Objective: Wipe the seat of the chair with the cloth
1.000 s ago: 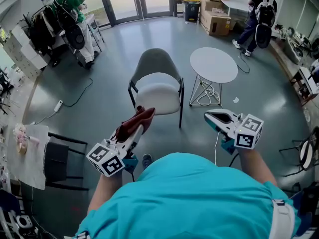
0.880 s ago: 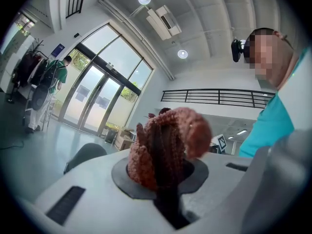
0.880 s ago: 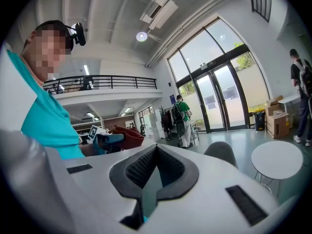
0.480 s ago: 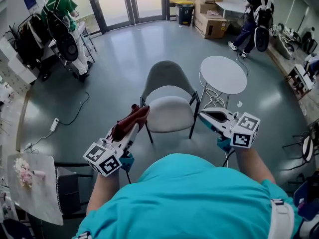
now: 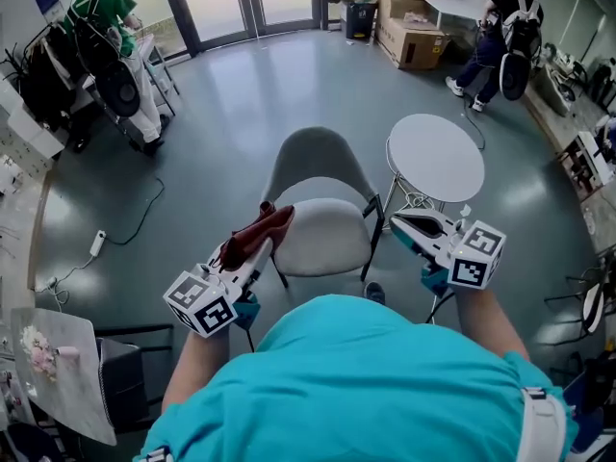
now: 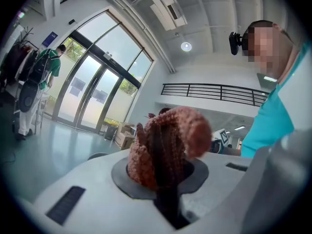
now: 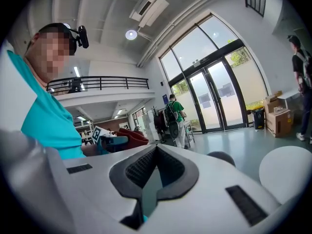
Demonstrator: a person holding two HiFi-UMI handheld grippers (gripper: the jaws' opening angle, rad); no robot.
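The chair (image 5: 322,234) has a grey back and a pale seat and stands on the floor just ahead of me, its seat bare. My left gripper (image 5: 272,225) hovers at the seat's left front edge, shut on a dark red cloth (image 5: 252,239). In the left gripper view the cloth (image 6: 165,147) bulges up out of the closed jaws of the left gripper (image 6: 165,177). At the chair's right front corner, my right gripper (image 5: 397,223) is shut with nothing in it. The right gripper view shows that gripper's (image 7: 155,152) dark pads meeting at the tip.
A round white table (image 5: 435,157) on a wire base stands right of the chair. A dark chair (image 5: 125,373) and a covered table (image 5: 58,373) are at my lower left. A cable (image 5: 135,224) lies on the floor. People and cardboard boxes (image 5: 414,37) are at the back.
The chair and round table have drawn closer and now sit right in front of both grippers. The left gripper still holds the cloth; both grippers kept their pose.
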